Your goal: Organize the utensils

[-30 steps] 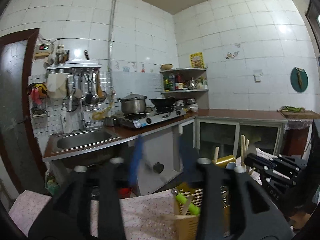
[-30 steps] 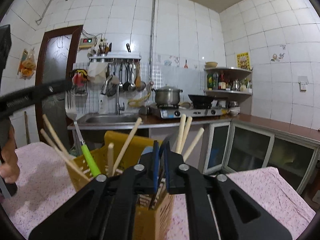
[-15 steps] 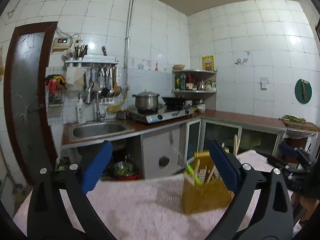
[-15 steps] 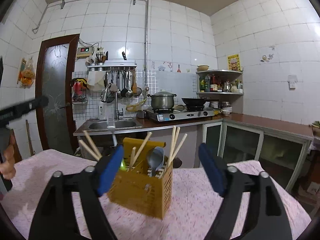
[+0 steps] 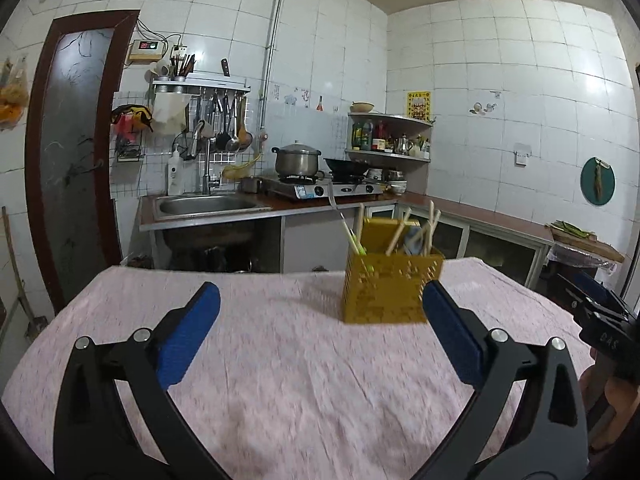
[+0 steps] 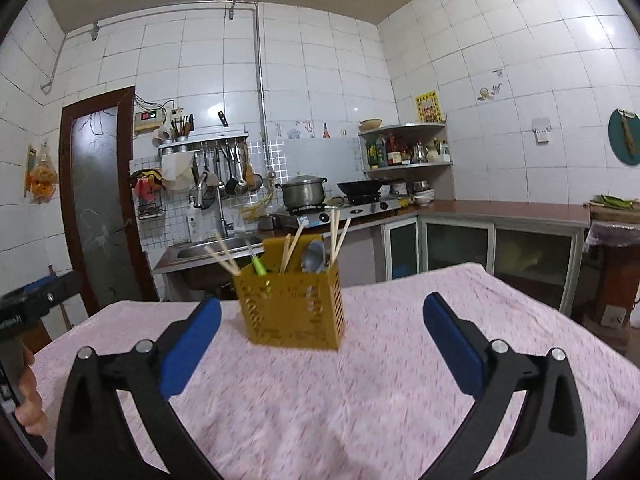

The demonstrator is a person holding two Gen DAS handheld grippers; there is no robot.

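Utensils: chopsticks (image 6: 222, 256), green-handled tool (image 6: 259, 266), spoon (image 6: 313, 257) stand upright in yellow holder (image 6: 292, 308) on pink-clothed table (image 6: 360, 400). Left gripper (image 5: 320, 334) at left, fingers spread wide, empty, short of holder. Right gripper (image 6: 322, 336) at right, fingers likewise spread, empty. No loose utensils visible on cloth. Sorting appears finished; next move likely just pulling both grippers clear.

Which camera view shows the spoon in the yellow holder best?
The right wrist view: the grey spoon faces the camera inside the yellow holder. In the left wrist view the spoon is half hidden behind chopsticks.
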